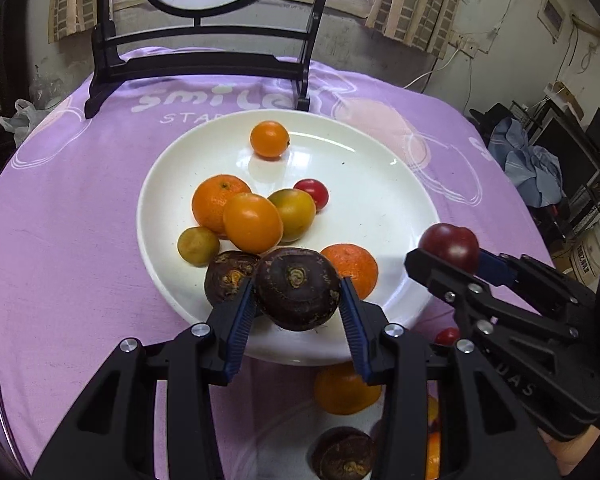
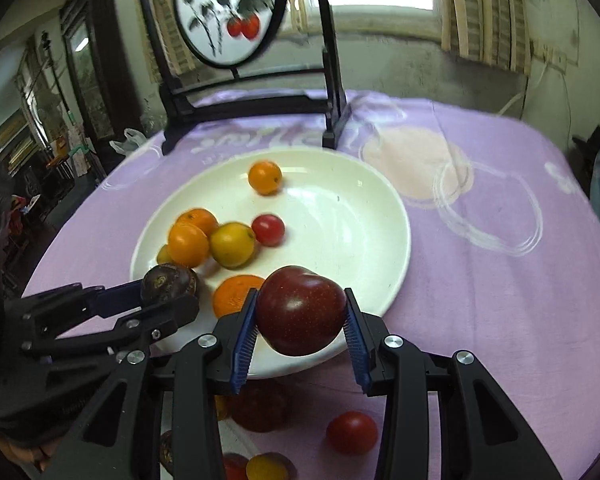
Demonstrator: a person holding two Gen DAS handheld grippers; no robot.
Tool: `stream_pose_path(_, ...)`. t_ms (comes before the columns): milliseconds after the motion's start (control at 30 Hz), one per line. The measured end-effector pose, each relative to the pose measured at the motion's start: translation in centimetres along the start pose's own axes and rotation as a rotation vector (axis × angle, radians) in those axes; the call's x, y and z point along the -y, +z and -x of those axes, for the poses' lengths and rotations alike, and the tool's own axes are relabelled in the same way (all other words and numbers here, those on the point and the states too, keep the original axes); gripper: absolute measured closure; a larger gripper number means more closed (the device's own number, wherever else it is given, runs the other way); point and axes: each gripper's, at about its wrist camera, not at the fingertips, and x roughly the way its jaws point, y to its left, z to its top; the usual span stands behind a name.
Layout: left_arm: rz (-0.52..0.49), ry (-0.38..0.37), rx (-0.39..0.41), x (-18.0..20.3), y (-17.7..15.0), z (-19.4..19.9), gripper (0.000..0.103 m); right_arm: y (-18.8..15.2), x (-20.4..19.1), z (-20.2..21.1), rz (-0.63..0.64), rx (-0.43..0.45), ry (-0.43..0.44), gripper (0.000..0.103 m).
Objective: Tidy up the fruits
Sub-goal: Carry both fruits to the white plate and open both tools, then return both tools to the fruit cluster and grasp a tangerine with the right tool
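Hovering at the plate's [image 1: 380, 184] near rim, left gripper [image 1: 298, 300] clamped on a dark fruit [image 1: 298, 292], right gripper [image 2: 300, 320] (just right) clamped on a plum [image 2: 300, 310]; free plate space lies far-right.

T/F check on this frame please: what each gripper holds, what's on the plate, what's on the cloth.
1. The left gripper is shut on a dark brown water chestnut. True.
2. The right gripper has its jaws empty. False: they clamp a dark red plum.
3. The white plate holds no fruit. False: several orange citrus fruits and a cherry tomato lie on it.
4. A small orange fruit sits apart from the others at the plate's far side. True.
5. A red tomato lies on the purple cloth, off the plate. True.
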Motion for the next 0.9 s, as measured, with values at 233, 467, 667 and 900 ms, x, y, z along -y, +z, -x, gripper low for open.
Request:
stream_pose_path(233,-0.037,0.047,0.045,0.6,0.0,-0.7,0.062,-0.1,0.6,-2.1,-0.041,-0.037,0.011,0.061)
stream_pose_path(467,0.032,0.075,0.114,-0.4,-0.1,-0.5,0.037,-0.1,0.9,-1.5,-0.031,-0.035,0.02,0.061)
stream_pose_path(667,0.149,0.052,0.147,-2.7,0.0,0.5,0.022,0.0,1.5,-1.0,-0.075,0.009,0.062,0.04)
stream_pose_path(900,0.186,0.036,0.166,-3.4,0.1,1.2,0.014,0.1,1.1,-0.7,-0.069,0.012,0.061,0.033)
